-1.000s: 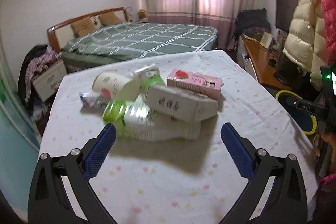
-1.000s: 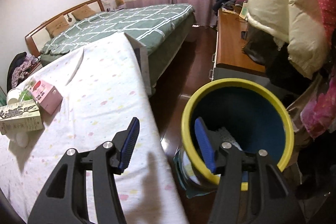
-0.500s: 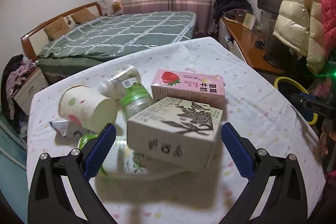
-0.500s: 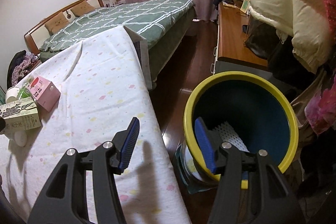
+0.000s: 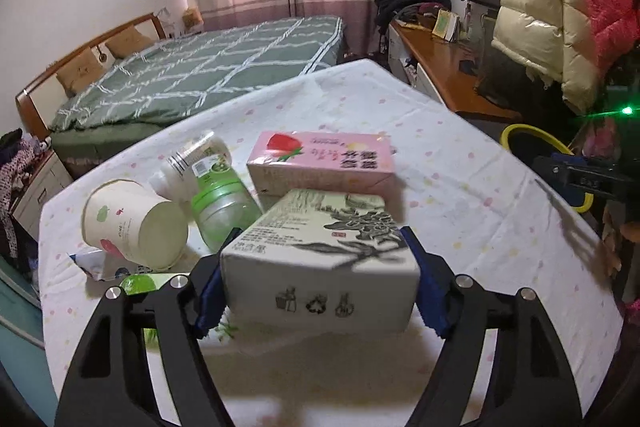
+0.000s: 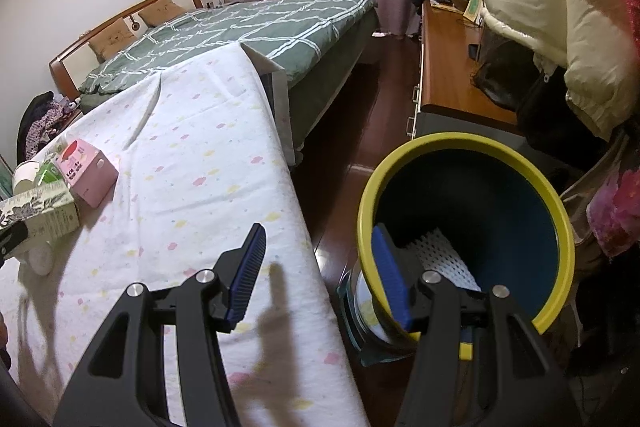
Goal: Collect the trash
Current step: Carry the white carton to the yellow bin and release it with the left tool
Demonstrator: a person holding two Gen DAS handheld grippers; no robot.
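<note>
My left gripper [image 5: 318, 291] is shut on a pale green carton [image 5: 320, 263] printed with ink branches, its blue pads pressed on both sides. Behind the carton lie a pink strawberry milk carton [image 5: 324, 159], a green-lidded bottle [image 5: 220, 203], a white bottle [image 5: 192, 163] and a paper cup [image 5: 132, 227]. My right gripper [image 6: 320, 263] is open and empty, straddling the table edge and the rim of a yellow-rimmed blue bin [image 6: 472, 223]. The right wrist view also shows the green carton [image 6: 44, 211] and the pink carton [image 6: 86, 171] at far left.
The table has a white spotted cloth [image 6: 192, 163]. A crumpled wrapper [image 5: 104, 267] and a green-capped bottle [image 5: 140, 283] lie under the pile. A bed [image 5: 200, 75] stands behind, a wooden desk [image 6: 448, 67] and hanging jackets [image 6: 560, 7] to the right.
My left gripper moved in over the pile and shut on the green carton. My right gripper stayed by the bin, open.
</note>
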